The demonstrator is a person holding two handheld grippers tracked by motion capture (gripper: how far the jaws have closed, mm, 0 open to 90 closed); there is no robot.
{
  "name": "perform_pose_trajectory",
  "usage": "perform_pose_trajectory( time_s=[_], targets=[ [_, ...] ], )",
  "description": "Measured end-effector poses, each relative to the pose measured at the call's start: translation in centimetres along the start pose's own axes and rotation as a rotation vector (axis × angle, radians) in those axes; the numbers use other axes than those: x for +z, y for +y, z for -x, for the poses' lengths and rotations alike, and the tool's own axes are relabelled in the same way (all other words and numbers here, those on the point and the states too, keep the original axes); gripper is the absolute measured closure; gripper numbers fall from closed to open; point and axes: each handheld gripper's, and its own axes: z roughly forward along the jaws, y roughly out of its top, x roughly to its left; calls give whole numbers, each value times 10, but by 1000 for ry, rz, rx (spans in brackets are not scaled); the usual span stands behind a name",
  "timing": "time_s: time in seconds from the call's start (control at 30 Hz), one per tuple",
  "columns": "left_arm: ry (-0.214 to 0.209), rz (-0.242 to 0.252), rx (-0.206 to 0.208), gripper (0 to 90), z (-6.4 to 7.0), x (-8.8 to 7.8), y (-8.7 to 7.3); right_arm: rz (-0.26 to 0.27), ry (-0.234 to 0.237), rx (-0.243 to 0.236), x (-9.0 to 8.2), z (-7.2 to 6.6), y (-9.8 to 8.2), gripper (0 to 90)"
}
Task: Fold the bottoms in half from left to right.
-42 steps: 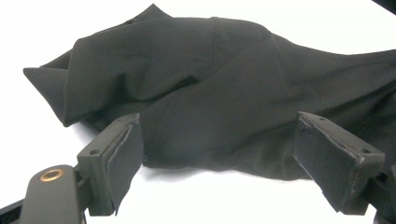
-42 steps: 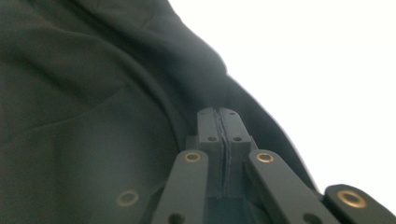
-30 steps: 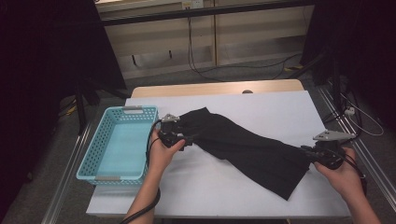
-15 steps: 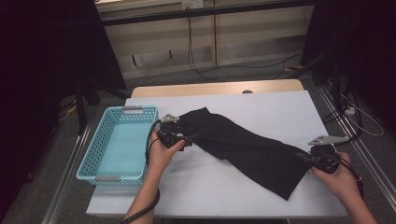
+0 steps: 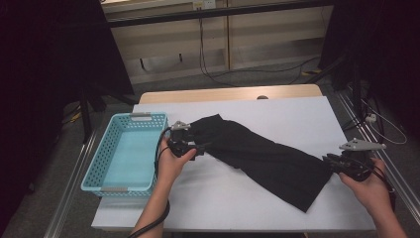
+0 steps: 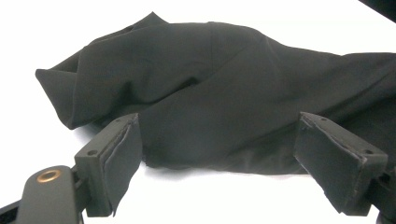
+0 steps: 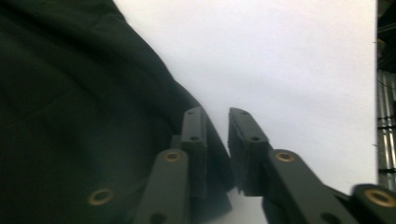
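Note:
A black garment (image 5: 262,158) lies stretched slantwise across the white table (image 5: 287,111). My left gripper (image 5: 202,148) rests at its upper left end, jaws wide open. In the left gripper view the cloth's hem (image 6: 210,163) lies just ahead of and between the jaws of the left gripper (image 6: 217,120), untouched. My right gripper (image 5: 329,161) sits at the garment's right edge. Its jaws have just been opening: in the right gripper view a narrow gap splits the right gripper (image 7: 215,112), with the cloth's edge (image 7: 93,102) low in it and the pads not pressing on it.
A light blue plastic basket (image 5: 94,163) stands on the table's left side, beside the left hand. The table's right edge runs along a metal rail (image 5: 396,168). Cables lie on the floor beyond the table's far edge.
The right gripper's jaws have parted a little at the garment's right edge, and that hand has barely shifted. The left hand and the garment's left end have stayed still.

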Motion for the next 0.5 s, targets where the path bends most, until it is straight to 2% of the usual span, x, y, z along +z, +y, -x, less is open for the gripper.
perform_pose_trajectory(
  time_s=[0.17,0.33,0.43,0.47,0.5],
  targets=[
    [0,-6,3,157,0,0,0,-14,12,0,5,-3,1,641],
    [1,0,-1,157,0,0,0,-48,20,-8,18,-3,-4,582],
    [2,0,2,157,0,0,0,-69,23,1,26,-2,-6,581],
    [0,3,-2,157,0,0,0,-83,24,-2,28,-3,-7,601],
    [0,4,-2,157,0,-1,0,-73,44,3,30,-2,-7,657]
  ],
)
